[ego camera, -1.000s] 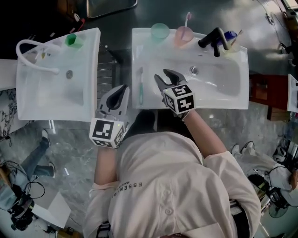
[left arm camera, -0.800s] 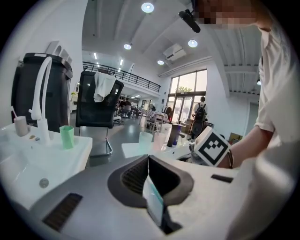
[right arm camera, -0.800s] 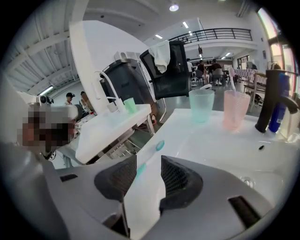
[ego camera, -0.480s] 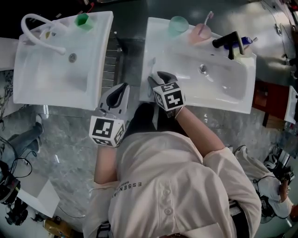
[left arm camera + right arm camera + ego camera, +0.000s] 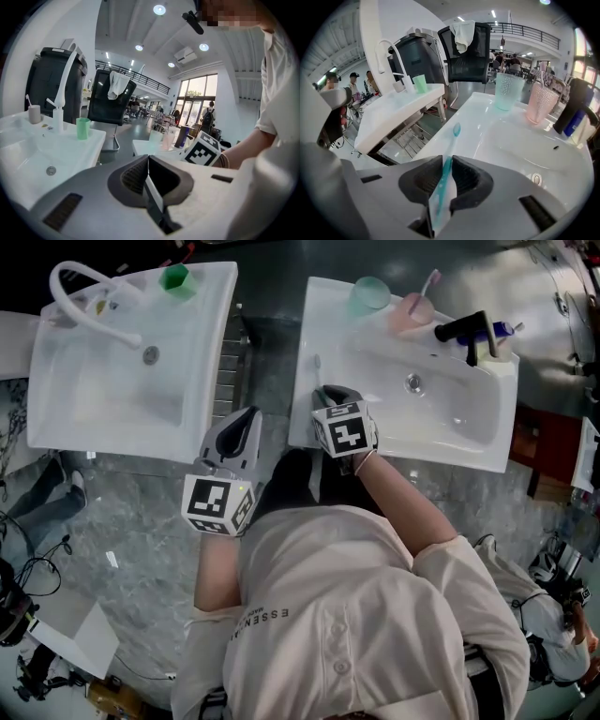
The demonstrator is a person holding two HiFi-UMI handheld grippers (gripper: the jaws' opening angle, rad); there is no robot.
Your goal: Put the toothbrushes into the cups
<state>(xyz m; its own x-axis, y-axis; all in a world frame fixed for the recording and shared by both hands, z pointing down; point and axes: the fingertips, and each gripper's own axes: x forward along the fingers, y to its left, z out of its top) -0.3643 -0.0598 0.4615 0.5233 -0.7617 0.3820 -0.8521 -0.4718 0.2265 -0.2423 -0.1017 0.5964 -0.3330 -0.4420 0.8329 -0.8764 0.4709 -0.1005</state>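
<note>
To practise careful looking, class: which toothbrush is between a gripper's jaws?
The teal toothbrush: the right gripper's jaws have just been closing on it; the pink toothbrush stands in a cup.

right gripper (image 5: 446,164) just closing on teal toothbrush (image 5: 452,143), teal cup (image 5: 507,91) beyond

The sink rim (image 5: 312,324) ran open toward the teal cup (image 5: 370,293); just beside it, the pink cup (image 5: 412,311) and black tap (image 5: 463,330) crowded the back ledge.

Overhead head view; low tool views share basin (image 5: 450,418).
</note>
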